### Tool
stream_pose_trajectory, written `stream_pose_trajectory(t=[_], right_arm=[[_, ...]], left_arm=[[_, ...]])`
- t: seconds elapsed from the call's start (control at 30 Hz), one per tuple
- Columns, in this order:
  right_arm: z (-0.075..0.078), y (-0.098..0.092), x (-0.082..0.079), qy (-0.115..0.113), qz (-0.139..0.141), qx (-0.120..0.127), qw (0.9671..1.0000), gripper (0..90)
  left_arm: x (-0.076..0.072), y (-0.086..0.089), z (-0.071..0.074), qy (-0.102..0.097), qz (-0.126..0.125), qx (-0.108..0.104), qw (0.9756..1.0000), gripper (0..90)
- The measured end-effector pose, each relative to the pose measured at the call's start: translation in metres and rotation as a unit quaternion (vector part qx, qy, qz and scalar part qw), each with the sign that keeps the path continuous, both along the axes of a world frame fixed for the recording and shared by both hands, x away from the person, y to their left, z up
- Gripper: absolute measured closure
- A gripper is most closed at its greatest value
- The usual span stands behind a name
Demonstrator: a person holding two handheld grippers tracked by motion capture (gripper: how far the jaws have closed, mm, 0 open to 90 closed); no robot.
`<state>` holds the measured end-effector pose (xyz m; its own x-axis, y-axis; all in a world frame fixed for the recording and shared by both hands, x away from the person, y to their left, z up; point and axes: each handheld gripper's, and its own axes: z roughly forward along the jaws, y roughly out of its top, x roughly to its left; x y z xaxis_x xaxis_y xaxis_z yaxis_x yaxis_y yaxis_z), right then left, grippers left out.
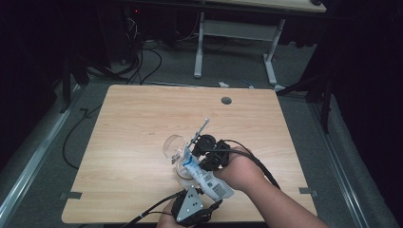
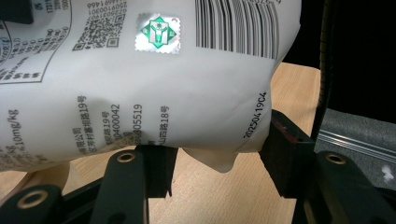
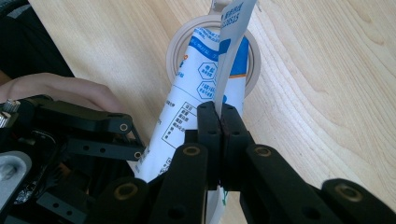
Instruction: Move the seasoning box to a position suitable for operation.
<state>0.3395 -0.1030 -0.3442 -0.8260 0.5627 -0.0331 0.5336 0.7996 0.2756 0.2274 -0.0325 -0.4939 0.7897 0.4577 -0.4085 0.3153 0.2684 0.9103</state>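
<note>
The work in hand is emptying a soft white pouch (image 1: 209,178) into a clear glass (image 1: 177,151) standing on the wooden table (image 1: 138,123).

**Left gripper** (image 2: 217,161): the jaws stand partly apart with the pouch's bottom end bulging between them. The right-hand pad (image 2: 285,149) touches the pouch's edge beside the printed date code, and the left-hand pad lies under the pouch's belly. This reads as a grip on the pouch, though a loose one (the film sags below the pads rather than being pinched flat).

**Right gripper** (image 3: 220,126): the jaws are closed tight on the flat seam at the pouch's side. Just beyond the jaw tips the blue-and-white upper part of the pouch (image 3: 205,70) leans over the rim of the glass (image 3: 175,44), with the mouth end above the opening.

**Position of the pouch:** tilted, high end at the left gripper (image 1: 192,206), low end over the glass, held clear of the table.

**Hazards from this state (judgement):**

1. Slippage at the left jaws. The smooth, rounded film offers little purchase; if it slides out, the pouch's weight swings on the seam alone.
2. Seam tear or fold. The right jaws hold a thin strip; a twist there could crease the pouch and choke the flow.
3. Tipping the glass. The pouch's low end sits close to the rim; pressing down or sideways could topple the glass, which nothing steadies.
4. Overshoot. If the mouth drifts past the rim, the contents land on the table.
</note>
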Motion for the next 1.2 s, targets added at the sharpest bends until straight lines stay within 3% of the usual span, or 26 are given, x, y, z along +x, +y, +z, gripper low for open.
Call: stream_pose_trajectory(t=[1.2], right_arm=[[0.0014, 0.0046, 0.0023, -0.001, 0.005, 0.001, 1.0, 89.3]], left_arm=[[0.0013, 0.003, 0.0028, -0.005, 0.002, -0.005, 1.0, 50.6]])
